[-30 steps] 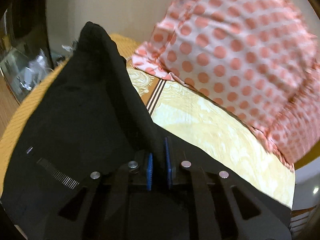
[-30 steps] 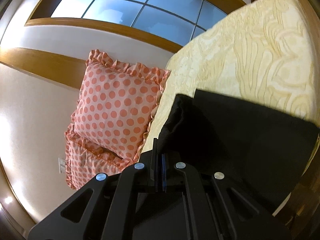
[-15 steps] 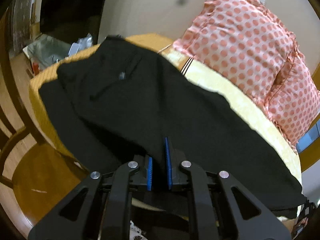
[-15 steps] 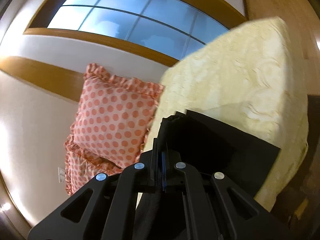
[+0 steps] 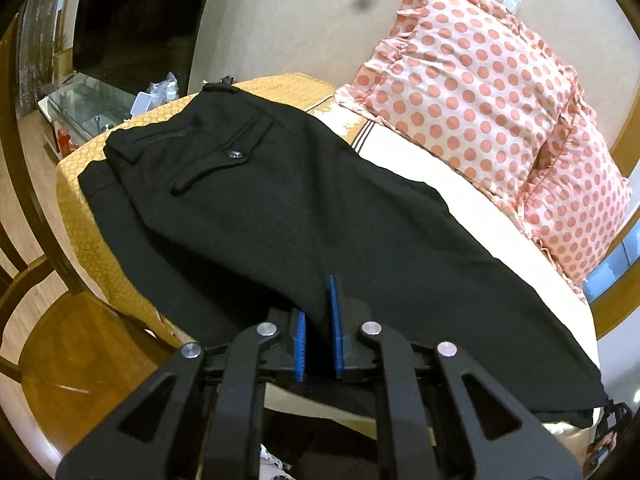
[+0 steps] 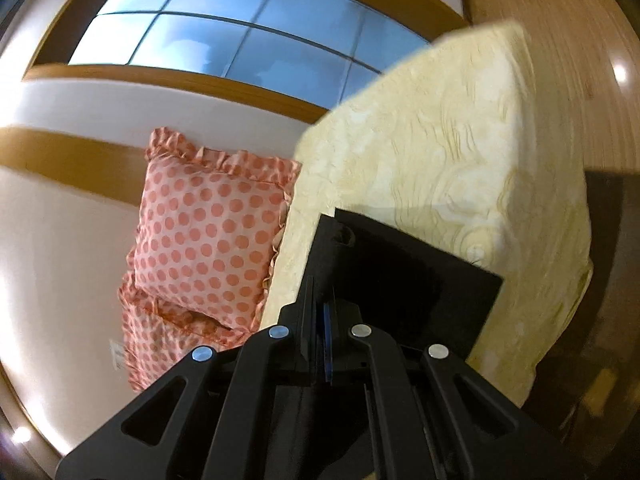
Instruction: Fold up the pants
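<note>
Left wrist view: black pants [image 5: 304,208] lie on the bed [image 5: 460,196]; left claw [image 5: 318,332] pinches their near edge; right claw [image 6: 322,320] is clamped on their cloth beside the dotted pillow [image 6: 208,236].

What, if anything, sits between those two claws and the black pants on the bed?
Nothing visible does. The left gripper already has a fold of the black pants pinched between its blue pads, and the right gripper is shut on another edge of the cloth. The dotted pillows lie off to the side, clear of the pants.

Polka-dot pillows [image 5: 480,92] block bed's wall side; bare bedspread [image 6: 460,152] beyond pants [image 5: 280,208] seems passable.
</note>
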The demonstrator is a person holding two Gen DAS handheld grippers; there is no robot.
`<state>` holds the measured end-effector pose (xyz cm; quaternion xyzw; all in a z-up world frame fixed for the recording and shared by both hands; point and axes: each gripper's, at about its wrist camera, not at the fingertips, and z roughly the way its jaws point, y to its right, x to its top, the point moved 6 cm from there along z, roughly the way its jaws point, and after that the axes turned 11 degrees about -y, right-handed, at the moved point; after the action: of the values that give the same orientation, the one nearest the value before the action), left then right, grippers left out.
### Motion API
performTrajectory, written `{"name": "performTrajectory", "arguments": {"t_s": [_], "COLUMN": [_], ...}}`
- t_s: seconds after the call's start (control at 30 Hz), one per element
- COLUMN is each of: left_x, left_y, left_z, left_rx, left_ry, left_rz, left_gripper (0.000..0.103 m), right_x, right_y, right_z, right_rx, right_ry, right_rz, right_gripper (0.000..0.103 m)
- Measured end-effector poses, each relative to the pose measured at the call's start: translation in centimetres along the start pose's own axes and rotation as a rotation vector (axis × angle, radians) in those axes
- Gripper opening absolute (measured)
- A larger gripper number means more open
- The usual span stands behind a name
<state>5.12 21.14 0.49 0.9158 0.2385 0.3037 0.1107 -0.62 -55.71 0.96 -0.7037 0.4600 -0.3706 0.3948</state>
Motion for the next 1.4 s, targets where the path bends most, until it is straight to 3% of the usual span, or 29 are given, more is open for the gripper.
{"name": "performTrajectory", "arguments": {"t_s": [0.17,0.47,0.53,0.63,0.7,0.77,1.07,1.27,1.4], "left_x": [-0.5,-1.2,-1.6,-1.7,-1.4,-1.1,2.3,4.0,4.0], "left_y": [-0.4,-1.4,-1.6,-2.1,-2.9,-4.2,-9.9,-11.6,-12.2], "left_z": [-0.1,0.3,0.7,-0.3,-1.9,-3.4,-0.9,0.1,0.6], "left_rx": [0.023,0.036,0.027,-0.001,-0.015,-0.022,-0.093,-0.097,-0.075], "left_ry": [-0.001,-0.007,-0.006,0.047,0.113,0.171,0.055,0.050,0.042], "left_rz": [0.015,0.006,-0.004,-0.020,-0.046,-0.087,-0.304,-0.340,-0.350], "left_gripper": [0.008,0.008,0.009,0.019,0.037,0.043,0.032,0.032,0.014], "right_x": [-0.8,-2.1,-2.1,-2.1,-2.1,-2.0,-1.9,-1.8,-1.8], "right_y": [2.7,3.6,3.9,3.6,3.7,3.8,3.7,3.7,3.7], "right_z": [0.1,-0.6,-0.6,-0.5,-0.5,-0.4,-0.3,-0.2,-0.2], "right_rx": [-0.029,-0.102,-0.086,-0.106,-0.103,-0.100,-0.107,-0.110,-0.108], "right_ry": [-0.037,-0.023,-0.015,-0.014,-0.015,-0.015,-0.014,-0.015,-0.014], "right_rz": [0.069,0.038,0.050,0.025,0.026,0.027,0.018,0.014,0.013], "right_gripper": [0.002,0.002,0.002,0.002,0.002,0.002,0.002,0.002,0.002]}}
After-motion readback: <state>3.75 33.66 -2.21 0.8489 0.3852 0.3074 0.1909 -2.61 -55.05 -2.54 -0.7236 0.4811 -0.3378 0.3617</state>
